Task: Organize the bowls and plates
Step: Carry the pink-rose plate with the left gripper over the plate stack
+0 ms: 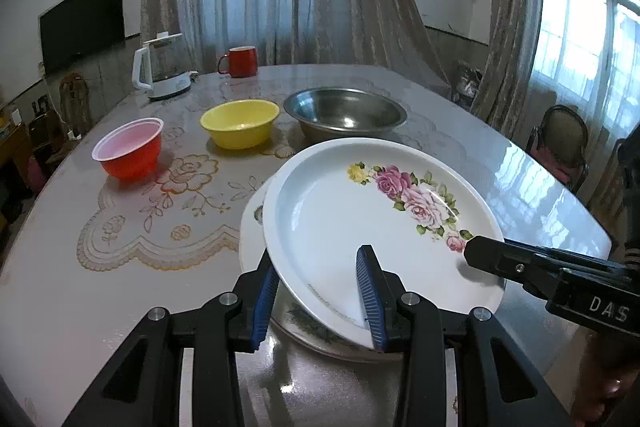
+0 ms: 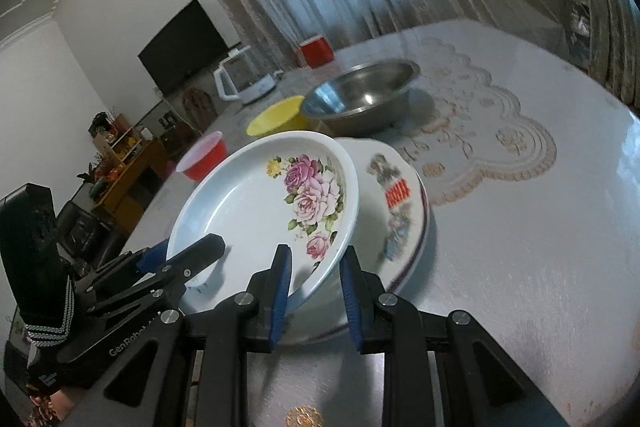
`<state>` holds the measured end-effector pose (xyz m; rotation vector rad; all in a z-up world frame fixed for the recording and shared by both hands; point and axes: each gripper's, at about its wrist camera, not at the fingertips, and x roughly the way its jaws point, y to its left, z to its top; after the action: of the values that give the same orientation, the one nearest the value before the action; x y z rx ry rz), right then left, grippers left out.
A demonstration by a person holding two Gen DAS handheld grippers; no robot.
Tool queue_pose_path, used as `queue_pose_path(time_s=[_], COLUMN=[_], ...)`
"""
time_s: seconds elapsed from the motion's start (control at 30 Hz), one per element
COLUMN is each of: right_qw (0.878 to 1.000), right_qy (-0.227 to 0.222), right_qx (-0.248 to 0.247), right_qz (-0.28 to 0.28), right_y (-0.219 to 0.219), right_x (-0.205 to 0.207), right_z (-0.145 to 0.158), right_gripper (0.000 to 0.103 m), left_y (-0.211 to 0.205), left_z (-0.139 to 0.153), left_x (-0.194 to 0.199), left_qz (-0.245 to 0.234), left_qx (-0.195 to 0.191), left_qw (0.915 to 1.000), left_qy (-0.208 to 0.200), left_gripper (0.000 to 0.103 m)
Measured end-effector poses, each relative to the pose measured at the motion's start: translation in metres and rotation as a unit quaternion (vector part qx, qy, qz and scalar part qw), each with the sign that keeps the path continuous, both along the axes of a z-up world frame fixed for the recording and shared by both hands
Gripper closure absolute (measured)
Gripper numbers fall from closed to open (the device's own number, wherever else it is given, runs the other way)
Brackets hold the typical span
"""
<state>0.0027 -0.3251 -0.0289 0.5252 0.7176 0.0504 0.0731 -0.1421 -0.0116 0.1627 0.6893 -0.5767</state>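
A white plate with pink roses (image 1: 360,219) (image 2: 256,211) lies tilted on a second white plate with a picture print (image 1: 252,227) (image 2: 400,211). My left gripper (image 1: 320,267) straddles the rose plate's near rim, one blue pad under the rim and one over it, jaws apart. My right gripper (image 2: 314,267) straddles the rim on the other side in the same way; it also shows in the left wrist view (image 1: 480,255). A red bowl (image 1: 130,149) (image 2: 204,159), a yellow bowl (image 1: 240,123) (image 2: 276,119) and a steel bowl (image 1: 344,113) (image 2: 360,99) stand behind.
A white kettle (image 1: 160,71) (image 2: 244,75) and a red mug (image 1: 240,61) (image 2: 318,51) stand at the table's far side. A lace-pattern cloth (image 1: 160,219) (image 2: 480,147) covers the table's middle. Chairs stand at the right (image 1: 560,143).
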Motion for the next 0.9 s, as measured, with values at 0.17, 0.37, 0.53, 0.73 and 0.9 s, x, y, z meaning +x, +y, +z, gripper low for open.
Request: queue_pose_path(time_s=[0.17, 0.37, 0.53, 0.73, 0.9], right_qw=[1.000, 0.998, 0.995, 0.994, 0.993], right_qy=[0.024, 0.060, 0.093, 0.114, 0.116], right_qx=[0.000, -0.011, -0.032, -0.004, 0.003], right_qz=[0.000, 0.005, 0.016, 0.004, 0.001], right_y=[-0.001, 0.000, 0.003, -0.003, -0.005], right_x=[0.004, 0.015, 0.025, 0.033, 0.035], right_z=[-0.005, -0.001, 0.003, 0.002, 0.002], right_gripper=[0.079, 0.078, 0.077, 0.074, 0.074], left_y=[-0.005, -0.010, -0.012, -0.012, -0.013], left_z=[-0.006, -0.010, -0.013, -0.013, -0.012], left_x=[0.001, 0.009, 0.015, 0.015, 0.015], left_qz=[-0.001, -0.002, -0.001, -0.006, -0.006], left_qx=[0.013, 0.021, 0.023, 0.017, 0.013], left_qw=[0.9999, 0.9995, 0.9991, 0.9989, 0.9988], left_qy=[0.005, 0.022, 0.035, 0.043, 0.048], left_gripper=[0.063, 0.063, 0.061, 0.056, 0.050])
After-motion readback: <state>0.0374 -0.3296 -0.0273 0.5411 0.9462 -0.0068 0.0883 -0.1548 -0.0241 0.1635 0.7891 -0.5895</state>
